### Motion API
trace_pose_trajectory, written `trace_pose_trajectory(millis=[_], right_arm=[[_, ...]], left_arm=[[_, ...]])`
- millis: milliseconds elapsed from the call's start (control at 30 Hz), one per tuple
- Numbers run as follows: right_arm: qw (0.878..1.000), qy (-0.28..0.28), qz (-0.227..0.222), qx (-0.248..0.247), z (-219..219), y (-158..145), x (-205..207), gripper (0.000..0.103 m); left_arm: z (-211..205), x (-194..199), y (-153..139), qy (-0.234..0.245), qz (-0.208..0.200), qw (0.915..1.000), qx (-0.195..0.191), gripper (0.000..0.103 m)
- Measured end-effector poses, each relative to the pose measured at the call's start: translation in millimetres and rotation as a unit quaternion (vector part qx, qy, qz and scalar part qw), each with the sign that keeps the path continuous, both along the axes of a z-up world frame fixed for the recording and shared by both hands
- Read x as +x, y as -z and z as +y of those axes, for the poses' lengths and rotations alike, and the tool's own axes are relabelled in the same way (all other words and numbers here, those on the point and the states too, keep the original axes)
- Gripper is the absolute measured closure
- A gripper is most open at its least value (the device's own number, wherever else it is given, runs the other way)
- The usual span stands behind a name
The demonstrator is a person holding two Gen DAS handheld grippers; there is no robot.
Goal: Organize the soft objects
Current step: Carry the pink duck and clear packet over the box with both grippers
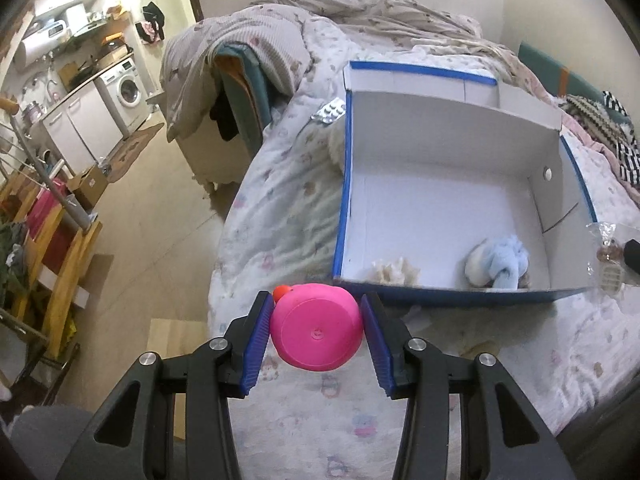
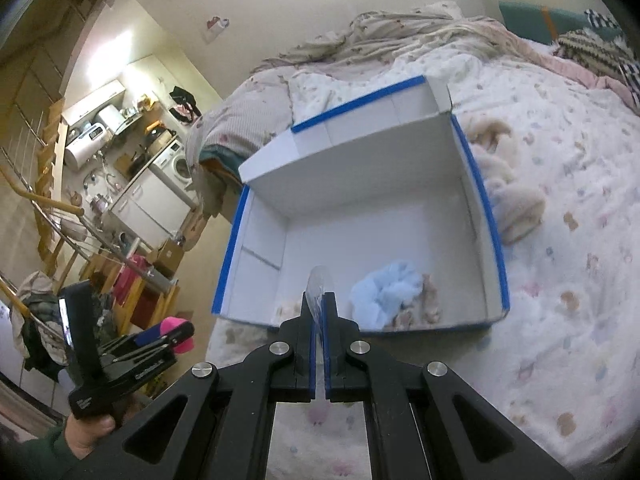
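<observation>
Behind the bed (image 1: 304, 412) a small kitchen with a washer (image 1: 127, 92) is visible. On the bed stands an open box (image 1: 452, 188) with blue edges. Inside, near its front wall, a blue plush (image 1: 498, 260) and a cream one (image 1: 394, 271) already lie. The left claw (image 1: 316, 340) is clamped on a pink toy (image 1: 316, 330), just before the box. The right claw (image 2: 319, 320) is shut on a thin clear wrapper (image 2: 319, 280). A beige plush (image 2: 508, 184) waits outside the box, touching its right wall. So I think roughly half is done.
</observation>
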State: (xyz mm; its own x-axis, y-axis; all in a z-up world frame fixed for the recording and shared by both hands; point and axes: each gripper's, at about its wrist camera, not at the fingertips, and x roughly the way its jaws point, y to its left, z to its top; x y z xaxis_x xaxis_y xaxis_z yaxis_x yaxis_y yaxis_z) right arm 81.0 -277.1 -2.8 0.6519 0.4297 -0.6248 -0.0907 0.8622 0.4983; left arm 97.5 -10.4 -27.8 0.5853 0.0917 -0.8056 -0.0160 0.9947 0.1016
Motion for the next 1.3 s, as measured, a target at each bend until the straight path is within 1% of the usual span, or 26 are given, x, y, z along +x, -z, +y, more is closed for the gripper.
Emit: trace_pose_trajectory(millis=[233, 367, 667, 833, 1133, 1300], right_arm=[[1.0, 0.007, -0.008, -0.003, -10, 2, 18, 0.099], [1.0, 0.011, -0.008, 0.0, -14, 5, 26, 0.099], [1.0, 0.019, -0.008, 0.004, -20, 9, 44, 0.099], [1.0, 0.018, -0.006, -0.002, -21, 11, 52, 0.099], [1.0, 0.013, 0.001, -0.019, -17, 18, 74, 0.099], [0.999, 0.007, 0.013, -0.029, -9, 25, 85, 0.099]], left_arm=[[-8, 20, -11, 0.002, -0.007, 1.0, 0.003, 0.061], [-17, 33, -12, 0.009, -0.011, 0.9998, 0.016, 0.061], [-30, 58, -14, 0.024, -0.015, 0.9994, 0.017, 0.061], [-39, 71, -15, 0.036, -0.022, 0.9989, 0.019, 0.061], [-59, 92, -8, 0.06, -0.023, 0.9977, 0.021, 0.061], [-59, 105, 10, 0.063, -0.01, 0.9979, 0.011, 0.061]])
